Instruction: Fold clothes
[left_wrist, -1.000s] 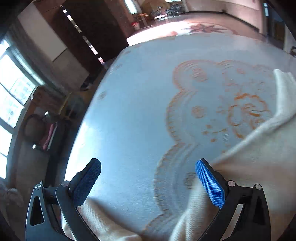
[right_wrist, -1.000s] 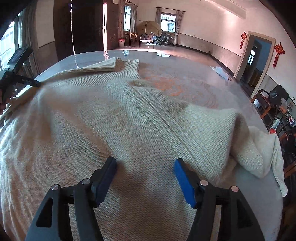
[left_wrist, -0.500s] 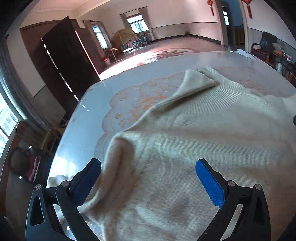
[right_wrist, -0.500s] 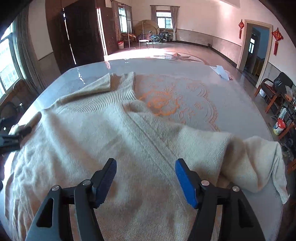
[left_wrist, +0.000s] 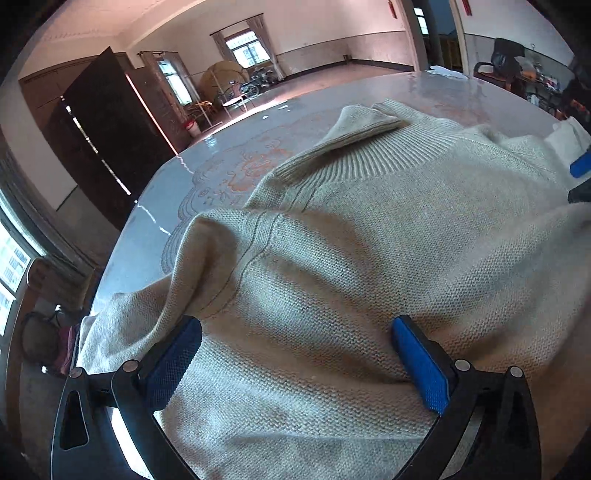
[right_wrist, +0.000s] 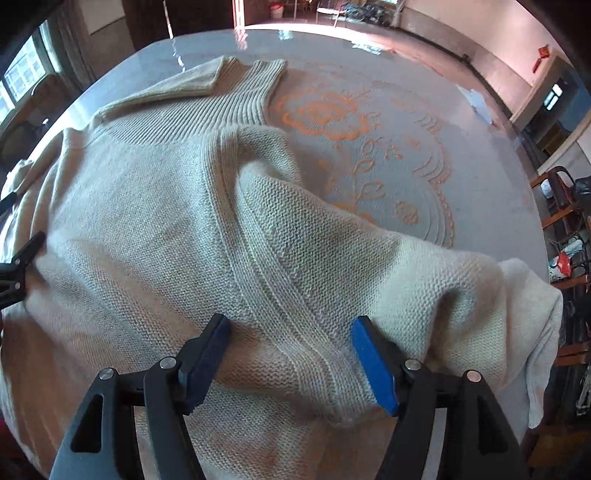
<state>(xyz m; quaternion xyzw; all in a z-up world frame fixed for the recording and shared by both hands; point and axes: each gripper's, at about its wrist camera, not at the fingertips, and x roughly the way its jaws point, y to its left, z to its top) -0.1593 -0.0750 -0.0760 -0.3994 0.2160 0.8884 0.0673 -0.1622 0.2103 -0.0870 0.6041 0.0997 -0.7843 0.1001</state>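
On the table (right_wrist: 480, 155) — one sweater (right_wrist: 147, 221); two grippers, left (left_wrist: 295, 365) and right (right_wrist: 291, 354) — jaws spread, gripping nothing.

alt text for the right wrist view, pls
A cream knit sweater lies spread and rumpled on a grey table with an orange flower pattern. The right gripper hangs over it with its blue-padded fingers apart, a raised seam of the knit between them. One sleeve droops over the table's right edge.

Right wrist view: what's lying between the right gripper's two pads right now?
The cream sweater: its raised seam band runs through the open right gripper, unpinched, shown in the right wrist view.
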